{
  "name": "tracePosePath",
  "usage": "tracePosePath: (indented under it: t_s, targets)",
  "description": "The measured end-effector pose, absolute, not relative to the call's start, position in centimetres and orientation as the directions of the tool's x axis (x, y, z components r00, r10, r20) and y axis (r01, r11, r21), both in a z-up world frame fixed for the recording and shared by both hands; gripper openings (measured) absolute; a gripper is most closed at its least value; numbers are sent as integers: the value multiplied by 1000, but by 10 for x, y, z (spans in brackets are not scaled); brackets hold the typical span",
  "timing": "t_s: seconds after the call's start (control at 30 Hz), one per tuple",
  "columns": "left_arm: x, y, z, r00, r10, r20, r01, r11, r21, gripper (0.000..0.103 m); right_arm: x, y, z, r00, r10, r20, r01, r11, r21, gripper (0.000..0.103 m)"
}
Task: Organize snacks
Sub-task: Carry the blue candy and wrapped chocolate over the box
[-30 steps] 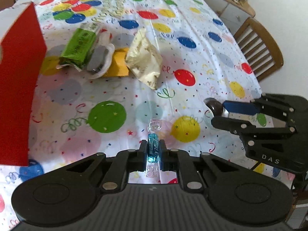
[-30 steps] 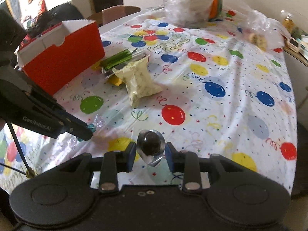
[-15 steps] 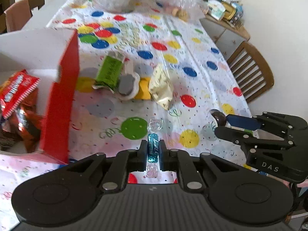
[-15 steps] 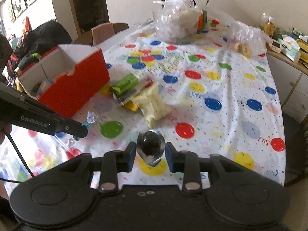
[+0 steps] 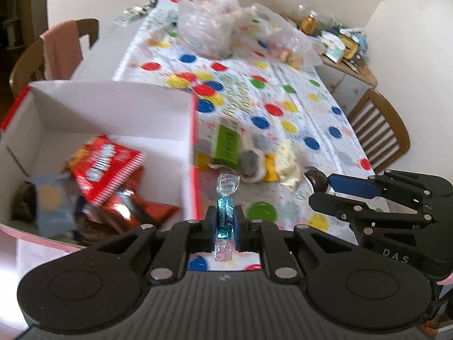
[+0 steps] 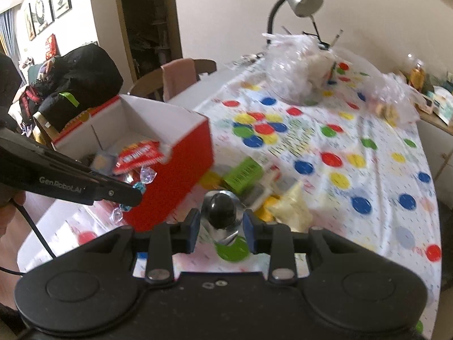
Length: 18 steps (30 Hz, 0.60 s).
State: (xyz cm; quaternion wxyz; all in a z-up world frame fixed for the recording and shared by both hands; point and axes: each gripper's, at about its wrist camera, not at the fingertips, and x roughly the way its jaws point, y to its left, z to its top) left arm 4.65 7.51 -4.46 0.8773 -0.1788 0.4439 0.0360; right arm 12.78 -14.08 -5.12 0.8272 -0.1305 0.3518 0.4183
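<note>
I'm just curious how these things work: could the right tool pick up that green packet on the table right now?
Probably not as it stands. The right tool is already shut on a dark round sweet, so nothing else fits between its fingers. The green packet itself lies uncovered beside the red box, so the way there looks free.

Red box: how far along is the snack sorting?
Partly done. The red box already holds several packets, including a red striped packet. In hand: the left gripper is shut on a blue wrapped candy, and the right gripper is shut on a dark round sweet. Left on the tablecloth: a green packet, a cream packet and a few pieces between them.
</note>
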Motion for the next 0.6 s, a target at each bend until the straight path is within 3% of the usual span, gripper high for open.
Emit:
tracePosePath:
  t_s: [0.6]
  targets:
    - [21,212,-35,595,71,-800,-357,916,-184,11,113,-13,-51,371,610,-700,-812,579,74,32]
